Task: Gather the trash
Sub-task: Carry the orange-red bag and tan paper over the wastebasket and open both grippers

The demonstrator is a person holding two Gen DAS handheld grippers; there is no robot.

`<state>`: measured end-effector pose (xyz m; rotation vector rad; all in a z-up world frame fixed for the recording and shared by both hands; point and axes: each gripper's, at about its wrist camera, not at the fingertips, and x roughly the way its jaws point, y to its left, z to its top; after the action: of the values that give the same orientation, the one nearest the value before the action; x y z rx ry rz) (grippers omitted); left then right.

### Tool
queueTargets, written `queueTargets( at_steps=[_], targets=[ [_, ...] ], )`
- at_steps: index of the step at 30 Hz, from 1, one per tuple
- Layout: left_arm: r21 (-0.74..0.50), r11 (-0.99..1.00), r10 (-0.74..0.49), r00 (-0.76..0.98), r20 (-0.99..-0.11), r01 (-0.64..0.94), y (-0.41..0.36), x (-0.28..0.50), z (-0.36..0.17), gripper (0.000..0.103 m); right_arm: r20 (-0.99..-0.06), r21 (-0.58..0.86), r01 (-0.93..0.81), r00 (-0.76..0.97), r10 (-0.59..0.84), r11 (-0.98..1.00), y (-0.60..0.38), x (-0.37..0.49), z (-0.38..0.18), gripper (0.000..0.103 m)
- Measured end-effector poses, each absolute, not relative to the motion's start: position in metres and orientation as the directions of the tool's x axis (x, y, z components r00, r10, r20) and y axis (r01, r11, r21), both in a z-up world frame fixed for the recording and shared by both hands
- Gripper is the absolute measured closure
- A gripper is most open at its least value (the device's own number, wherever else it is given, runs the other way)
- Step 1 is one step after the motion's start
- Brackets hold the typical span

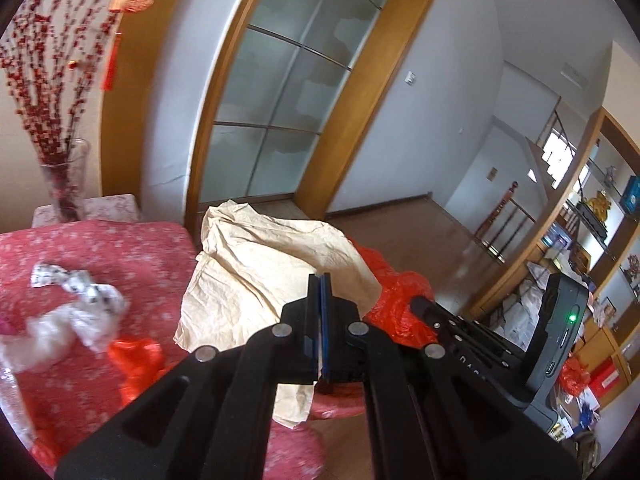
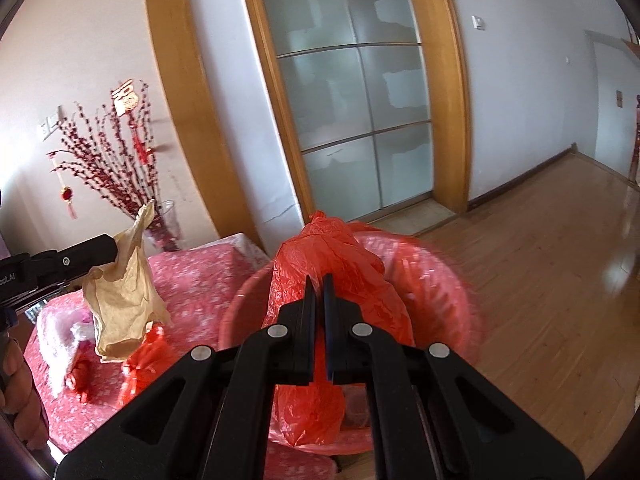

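Note:
My left gripper (image 1: 320, 284) is shut on a crumpled beige paper sheet (image 1: 256, 264), which hangs in the air at the table's right edge. In the right wrist view the same paper (image 2: 124, 304) dangles from the left gripper (image 2: 114, 246) at the left. My right gripper (image 2: 319, 284) is shut on a red plastic bag (image 2: 340, 256), pinching a fold near its top. The bag (image 1: 400, 296) shows beside the paper, with the right gripper (image 1: 418, 303) in its folds. Crumpled white trash (image 1: 80, 304) and a red plastic scrap (image 1: 136, 360) lie on the red tablecloth (image 1: 100, 248).
A glass vase of red branches (image 1: 66, 184) stands at the table's back. Behind the bag is a blurred round pink rim (image 2: 440, 264). A frosted sliding door (image 2: 360, 100) and wooden floor (image 2: 540, 260) lie beyond. Cluttered shelves (image 1: 592, 240) line the right. A hand (image 2: 16, 380) shows at the left.

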<state>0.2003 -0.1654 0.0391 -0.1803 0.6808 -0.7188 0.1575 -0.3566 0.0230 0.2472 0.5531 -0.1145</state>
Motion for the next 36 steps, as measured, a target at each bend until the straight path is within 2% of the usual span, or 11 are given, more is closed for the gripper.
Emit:
queueTargets(
  at_steps=[13, 23, 25, 27, 29, 31, 33, 36],
  targets=[
    [-0.408, 0.709, -0.695, 0.470, -0.544, 0.575, -0.222, 0.219, 0.015, 0.100, -0.543, 0.232, 0.256, 0.834, -0.094, 0.938, -0.391, 0.157, 0.008, 0.099],
    [-0.427, 0.715, -0.690, 0.459, -0.559, 0.554, -0.230, 0.230, -0.001, 0.100, -0.541, 0.250, 0.272, 0.835, -0.098, 0.929, -0.398, 0.162, 0.002, 0.099],
    [-0.430, 0.723, -0.683, 0.467, -0.561, 0.541, -0.229, 0.232, -0.004, 0.095, -0.538, 0.258, 0.271, 0.837, -0.095, 0.927, -0.398, 0.162, 0.000, 0.097],
    [-0.435, 0.730, -0.676, 0.470, -0.567, 0.527, -0.226, 0.234, -0.006, 0.081, -0.544, 0.266, 0.267, 0.835, -0.085, 0.926, -0.399, 0.164, -0.002, 0.097],
    [-0.430, 0.745, -0.662, 0.481, -0.575, 0.510, -0.224, 0.237, -0.009, 0.076, -0.550, 0.266, 0.269, 0.831, -0.084, 0.926, -0.399, 0.164, -0.006, 0.090],
    [-0.422, 0.761, -0.643, 0.493, -0.586, 0.492, -0.217, 0.240, -0.012, 0.076, -0.549, 0.261, 0.277, 0.831, -0.093, 0.925, -0.400, 0.161, -0.007, 0.068],
    [-0.409, 0.777, -0.625, 0.510, -0.591, 0.478, -0.208, 0.240, -0.015, 0.075, -0.544, 0.249, 0.286, 0.832, -0.111, 0.925, -0.400, 0.157, -0.007, 0.064],
    [-0.370, 0.808, -0.586, 0.549, -0.596, 0.459, -0.194, 0.236, -0.015, 0.069, -0.541, 0.226, 0.295, 0.830, -0.133, 0.928, -0.399, 0.154, -0.005, 0.064]
  ],
)
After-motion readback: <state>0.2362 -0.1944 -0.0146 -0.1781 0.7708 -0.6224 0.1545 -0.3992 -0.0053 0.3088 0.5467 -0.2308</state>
